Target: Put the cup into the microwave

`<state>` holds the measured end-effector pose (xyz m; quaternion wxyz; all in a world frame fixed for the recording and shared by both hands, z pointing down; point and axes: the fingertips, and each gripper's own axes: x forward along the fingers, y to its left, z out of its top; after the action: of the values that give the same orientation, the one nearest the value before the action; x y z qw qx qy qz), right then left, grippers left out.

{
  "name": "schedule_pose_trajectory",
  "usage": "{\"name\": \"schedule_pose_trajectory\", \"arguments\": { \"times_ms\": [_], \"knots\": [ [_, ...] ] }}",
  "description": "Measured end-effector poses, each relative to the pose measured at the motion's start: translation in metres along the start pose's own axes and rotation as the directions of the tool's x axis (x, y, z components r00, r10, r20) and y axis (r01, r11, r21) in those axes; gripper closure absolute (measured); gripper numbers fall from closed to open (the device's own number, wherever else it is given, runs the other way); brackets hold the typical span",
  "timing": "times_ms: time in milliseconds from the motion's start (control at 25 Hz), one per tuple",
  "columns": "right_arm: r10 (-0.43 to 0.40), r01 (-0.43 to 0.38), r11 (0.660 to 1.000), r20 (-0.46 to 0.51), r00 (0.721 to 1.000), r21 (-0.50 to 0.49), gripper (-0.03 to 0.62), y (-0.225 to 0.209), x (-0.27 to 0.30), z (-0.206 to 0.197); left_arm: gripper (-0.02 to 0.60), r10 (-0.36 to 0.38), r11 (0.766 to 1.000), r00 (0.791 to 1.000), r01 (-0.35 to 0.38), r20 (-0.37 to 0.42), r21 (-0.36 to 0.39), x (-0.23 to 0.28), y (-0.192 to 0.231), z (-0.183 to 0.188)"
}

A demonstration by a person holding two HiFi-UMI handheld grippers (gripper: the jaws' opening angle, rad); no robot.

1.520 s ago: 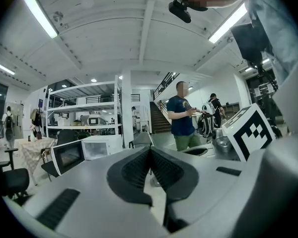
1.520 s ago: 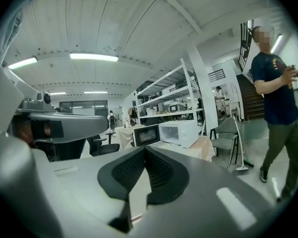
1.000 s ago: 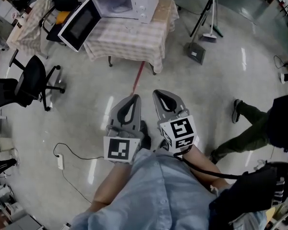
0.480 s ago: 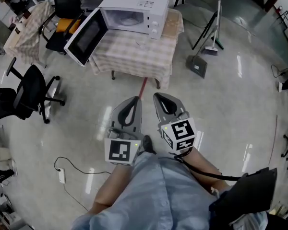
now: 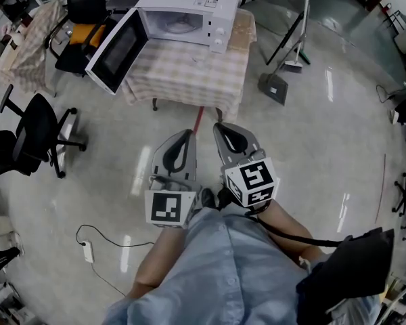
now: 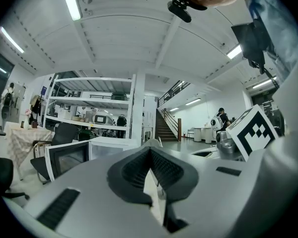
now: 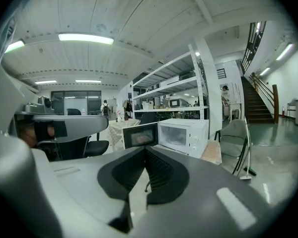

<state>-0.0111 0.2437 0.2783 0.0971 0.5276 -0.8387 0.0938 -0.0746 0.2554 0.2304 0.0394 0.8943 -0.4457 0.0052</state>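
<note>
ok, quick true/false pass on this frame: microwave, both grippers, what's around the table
1. The microwave has its door open. True.
2. The left gripper is holding something. False: its jaws are together with nothing between them.
3. The right gripper is shut and empty. True.
4. The microwave sits on the floor. False: it stands on a table covered with a checked cloth.
5. A black office chair stands on the floor to the left of the table in the head view. True.
</note>
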Motion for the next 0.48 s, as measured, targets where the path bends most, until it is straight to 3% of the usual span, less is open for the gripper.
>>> {"name": "schedule_pose_trajectory", "arguments": {
  "times_ms": [480],
  "knots": [
    [-0.034,0.034,0.999,0.014,0.999,0.027,0.592,-0.041,0.035,0.003,0.577,-0.024,0.999,0.999,0.026,-0.043,0.034,0.049,0.014,-0.005]
  ]
}}
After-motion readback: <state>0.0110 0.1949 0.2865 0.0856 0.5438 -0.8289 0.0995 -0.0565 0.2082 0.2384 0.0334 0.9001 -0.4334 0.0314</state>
